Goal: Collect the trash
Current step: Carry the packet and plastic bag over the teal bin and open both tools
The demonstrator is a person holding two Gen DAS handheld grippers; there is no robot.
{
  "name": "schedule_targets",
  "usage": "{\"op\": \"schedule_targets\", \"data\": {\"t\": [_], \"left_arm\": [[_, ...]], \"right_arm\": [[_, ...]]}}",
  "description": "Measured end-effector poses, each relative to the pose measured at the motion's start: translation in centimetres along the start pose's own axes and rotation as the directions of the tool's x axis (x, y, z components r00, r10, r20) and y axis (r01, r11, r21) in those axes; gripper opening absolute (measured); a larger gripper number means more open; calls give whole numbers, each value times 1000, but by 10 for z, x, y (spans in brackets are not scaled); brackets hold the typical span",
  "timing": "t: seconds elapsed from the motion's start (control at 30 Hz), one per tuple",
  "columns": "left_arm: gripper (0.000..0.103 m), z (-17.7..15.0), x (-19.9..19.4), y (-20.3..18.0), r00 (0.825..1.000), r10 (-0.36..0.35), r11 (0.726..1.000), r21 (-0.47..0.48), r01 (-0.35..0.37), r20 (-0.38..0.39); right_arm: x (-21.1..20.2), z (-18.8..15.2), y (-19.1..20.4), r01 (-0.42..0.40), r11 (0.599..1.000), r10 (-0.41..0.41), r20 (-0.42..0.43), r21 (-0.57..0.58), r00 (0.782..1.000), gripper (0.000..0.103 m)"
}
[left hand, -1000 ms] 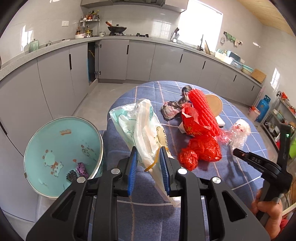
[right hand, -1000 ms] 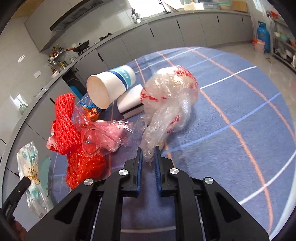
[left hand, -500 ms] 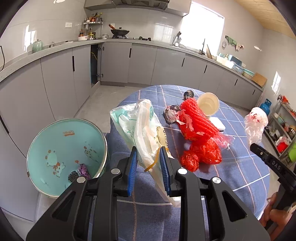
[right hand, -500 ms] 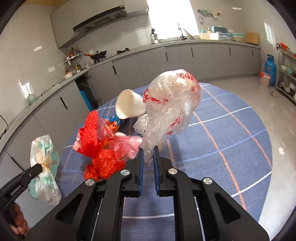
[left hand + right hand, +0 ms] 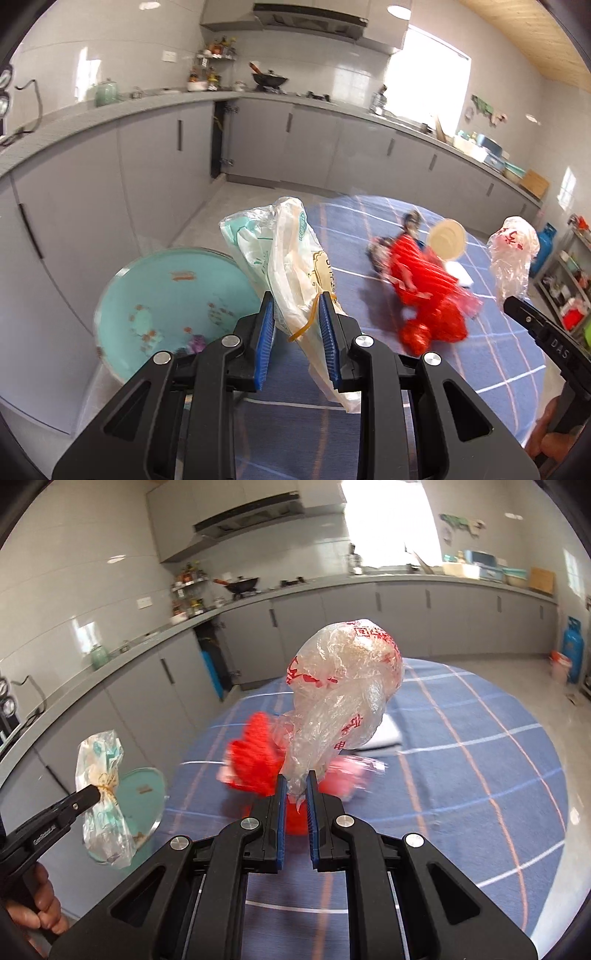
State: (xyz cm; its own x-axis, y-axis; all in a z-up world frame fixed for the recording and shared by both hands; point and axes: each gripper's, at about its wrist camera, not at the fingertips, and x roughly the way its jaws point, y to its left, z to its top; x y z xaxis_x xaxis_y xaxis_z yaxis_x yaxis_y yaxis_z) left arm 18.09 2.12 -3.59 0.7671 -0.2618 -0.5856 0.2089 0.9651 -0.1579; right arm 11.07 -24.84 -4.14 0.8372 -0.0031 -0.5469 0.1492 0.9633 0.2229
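My left gripper (image 5: 296, 306) is shut on a white and teal plastic bag (image 5: 280, 254) tied with a rubber band, held in the air beside the table. The same bag (image 5: 101, 775) shows at the left of the right wrist view, above the teal bin. My right gripper (image 5: 296, 782) is shut on the neck of a clear bag with red print (image 5: 343, 690), lifted above the table; that clear bag (image 5: 511, 254) also shows at the right of the left wrist view. Red net and red plastic trash (image 5: 424, 291) lies on the blue checked tablecloth (image 5: 480, 794).
A teal bin (image 5: 173, 310) stands open on the floor left of the table, with small scraps inside. A paper cup (image 5: 447, 240) and a white flat piece (image 5: 460, 273) lie behind the red trash. Grey cabinets (image 5: 147, 166) run along the walls. A hand (image 5: 33, 908) holds the left gripper's handle.
My right gripper has lifted the clear bag off the table and rolled upright. My left gripper has shifted with its bag, so the bin and table sit lower in view.
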Motion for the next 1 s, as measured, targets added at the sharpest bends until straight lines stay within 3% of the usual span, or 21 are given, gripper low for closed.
{"op": "schedule_targets", "data": {"t": [0.47, 1.0], "left_arm": [[25, 8, -25, 99, 980, 195, 974, -124, -188, 45], [25, -10, 10, 130, 977, 210, 968, -132, -214, -45]], "right_arm": [[27, -1, 113, -216, 958, 209, -58, -186, 976, 11], [90, -34, 200, -344, 896, 285, -230, -280, 931, 11]]}}
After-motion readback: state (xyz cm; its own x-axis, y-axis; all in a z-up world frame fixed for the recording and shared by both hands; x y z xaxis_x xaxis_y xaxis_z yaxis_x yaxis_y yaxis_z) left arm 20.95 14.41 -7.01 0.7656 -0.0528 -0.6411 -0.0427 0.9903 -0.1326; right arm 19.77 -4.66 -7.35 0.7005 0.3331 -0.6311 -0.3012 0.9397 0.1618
